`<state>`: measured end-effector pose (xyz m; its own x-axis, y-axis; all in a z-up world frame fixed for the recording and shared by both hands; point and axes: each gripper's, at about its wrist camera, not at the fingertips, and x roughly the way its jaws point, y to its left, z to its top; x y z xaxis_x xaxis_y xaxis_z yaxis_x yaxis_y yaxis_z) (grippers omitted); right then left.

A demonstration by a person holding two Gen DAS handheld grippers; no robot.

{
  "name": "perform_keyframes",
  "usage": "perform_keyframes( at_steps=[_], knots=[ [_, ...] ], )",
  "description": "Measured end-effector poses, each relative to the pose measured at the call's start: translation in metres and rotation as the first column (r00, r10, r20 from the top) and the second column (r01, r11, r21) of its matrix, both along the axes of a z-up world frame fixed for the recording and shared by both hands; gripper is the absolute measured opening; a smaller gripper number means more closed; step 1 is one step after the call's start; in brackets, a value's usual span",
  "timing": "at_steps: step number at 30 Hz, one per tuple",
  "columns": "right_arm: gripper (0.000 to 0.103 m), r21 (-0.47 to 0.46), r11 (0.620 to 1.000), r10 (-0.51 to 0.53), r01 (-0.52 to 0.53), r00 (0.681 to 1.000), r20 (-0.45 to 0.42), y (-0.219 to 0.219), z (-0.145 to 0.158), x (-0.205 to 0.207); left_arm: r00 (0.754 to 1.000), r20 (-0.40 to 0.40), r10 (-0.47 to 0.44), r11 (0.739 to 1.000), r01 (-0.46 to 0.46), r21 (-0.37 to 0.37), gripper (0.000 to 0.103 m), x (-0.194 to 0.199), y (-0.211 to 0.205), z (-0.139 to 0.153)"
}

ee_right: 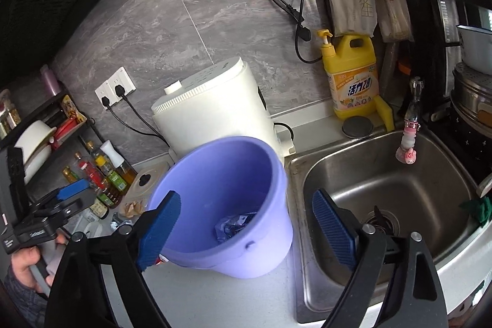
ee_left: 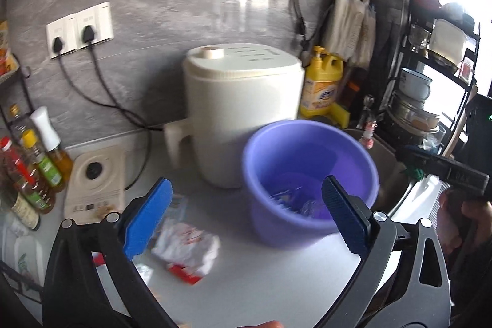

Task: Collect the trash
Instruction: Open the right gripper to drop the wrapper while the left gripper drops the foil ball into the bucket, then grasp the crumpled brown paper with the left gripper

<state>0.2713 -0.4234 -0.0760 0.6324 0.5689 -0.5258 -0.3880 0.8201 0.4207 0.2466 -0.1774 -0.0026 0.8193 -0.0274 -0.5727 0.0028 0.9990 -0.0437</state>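
Observation:
A purple bucket stands on the grey counter and holds a crumpled shiny wrapper. It also shows in the right wrist view. A crumpled white and red wrapper lies on the counter left of the bucket, with a small blue packet behind it. My left gripper is open and empty above the counter, between the wrapper and the bucket. My right gripper is open and empty over the bucket's near rim. The left gripper also shows at the left of the right wrist view.
A white cooker stands behind the bucket. A steel sink lies right of it, with a yellow detergent bottle behind. Oil and sauce bottles and a kitchen scale stand at the left. Cables run from wall sockets.

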Motion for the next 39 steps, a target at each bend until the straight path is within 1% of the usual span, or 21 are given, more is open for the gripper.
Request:
perform_keyframes(
  at_steps=[4, 9, 12, 19, 21, 28, 32, 39],
  knots=[
    [0.089, -0.003, 1.0, -0.012, 0.012, 1.0, -0.004, 0.022, 0.005, -0.011, 0.999, 0.009, 0.037, 0.999, -0.037, -0.011, 0.097, -0.021, 0.038, -0.001],
    [0.09, -0.037, 0.999, 0.007, -0.006, 1.0, 0.021, 0.06, 0.015, -0.028, 0.996, 0.018, 0.088, 0.995, -0.087, -0.041, 0.097, -0.048, 0.088, -0.001],
    [0.09, -0.035, 0.999, 0.014, -0.013, 1.0, 0.022, 0.081, 0.02, -0.036, 0.994, 0.017, 0.112, 0.992, -0.111, -0.052, 0.097, -0.063, 0.115, -0.004],
    [0.09, -0.067, 0.997, 0.046, -0.044, 0.999, 0.027, 0.129, 0.025, -0.059, 0.99, 0.007, 0.14, 0.987, -0.139, -0.077, 0.097, -0.094, 0.16, -0.018],
    [0.09, -0.081, 0.995, 0.057, -0.055, 0.998, 0.024, 0.143, 0.025, -0.067, 0.99, 0.0, 0.141, 0.986, -0.14, -0.093, 0.097, -0.104, 0.172, -0.025],
    [0.09, -0.122, 0.987, 0.1, -0.101, 0.995, -0.014, 0.182, 0.012, -0.094, 0.989, -0.05, 0.139, 0.98, -0.145, -0.135, 0.097, -0.125, 0.201, -0.053],
    [0.09, -0.153, 0.981, 0.114, -0.118, 0.993, -0.033, 0.201, 0.003, -0.109, 0.989, -0.088, 0.12, 0.978, -0.133, -0.16, 0.097, -0.134, 0.213, -0.075],
    [0.086, -0.193, 0.973, 0.109, -0.125, 0.99, -0.092, 0.226, -0.027, -0.128, 0.986, -0.131, 0.099, 0.974, -0.123, -0.19, 0.097, -0.147, 0.227, -0.106]
  ],
)
